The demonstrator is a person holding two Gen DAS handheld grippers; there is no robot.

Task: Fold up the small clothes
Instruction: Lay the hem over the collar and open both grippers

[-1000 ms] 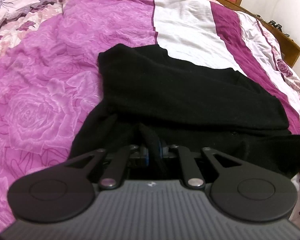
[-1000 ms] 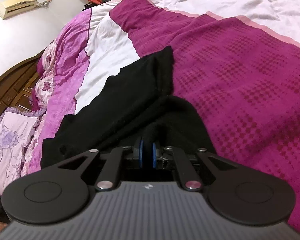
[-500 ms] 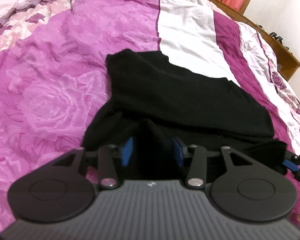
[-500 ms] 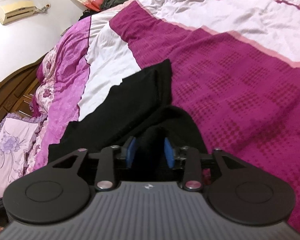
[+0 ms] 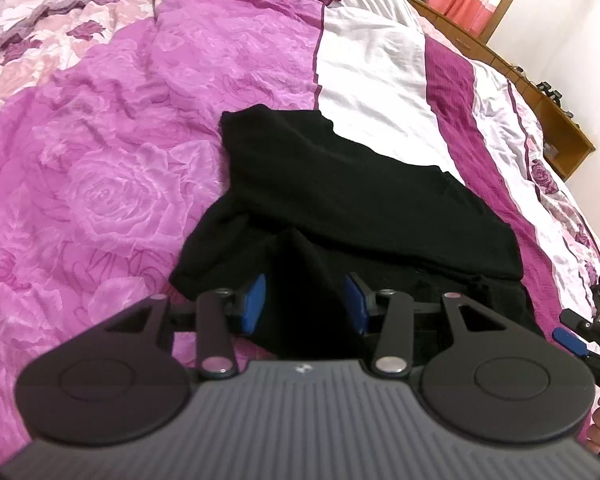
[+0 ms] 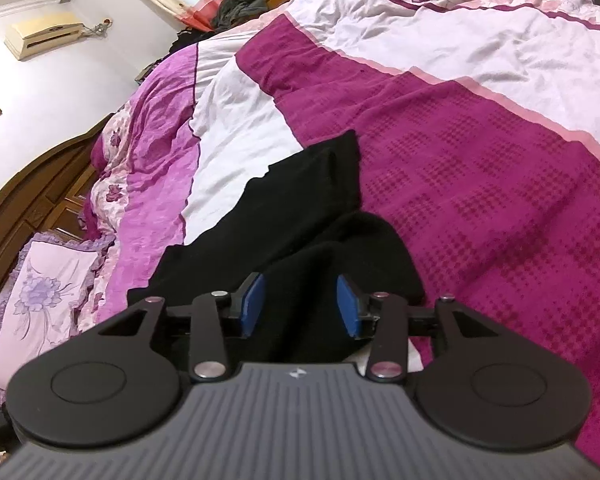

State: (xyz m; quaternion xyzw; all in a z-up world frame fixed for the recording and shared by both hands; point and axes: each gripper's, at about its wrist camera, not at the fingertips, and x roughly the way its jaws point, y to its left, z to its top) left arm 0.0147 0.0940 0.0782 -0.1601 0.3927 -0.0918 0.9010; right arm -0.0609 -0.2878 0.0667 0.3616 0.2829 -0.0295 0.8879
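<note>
A black garment (image 5: 352, 200) lies folded over on the pink and purple bedspread (image 5: 100, 168); it also shows in the right wrist view (image 6: 300, 216). My left gripper (image 5: 306, 298) is open, its blue pads apart on either side of the garment's near fold, just above it. My right gripper (image 6: 300, 300) is open too, with its blue pads apart over the garment's other near corner. The right gripper's blue finger (image 5: 572, 338) shows at the right edge of the left wrist view.
The bedspread (image 6: 480, 200) has magenta, white and floral bands. A wooden bed frame (image 5: 556, 120) runs along the far side. A wooden headboard (image 6: 28, 196) and a floral pillow (image 6: 40, 296) lie to the left in the right wrist view.
Both grippers were shut on the garment's near edge one second ago; both have opened and let go. The garment now rests on the bed, and both grippers have drawn back slightly.
</note>
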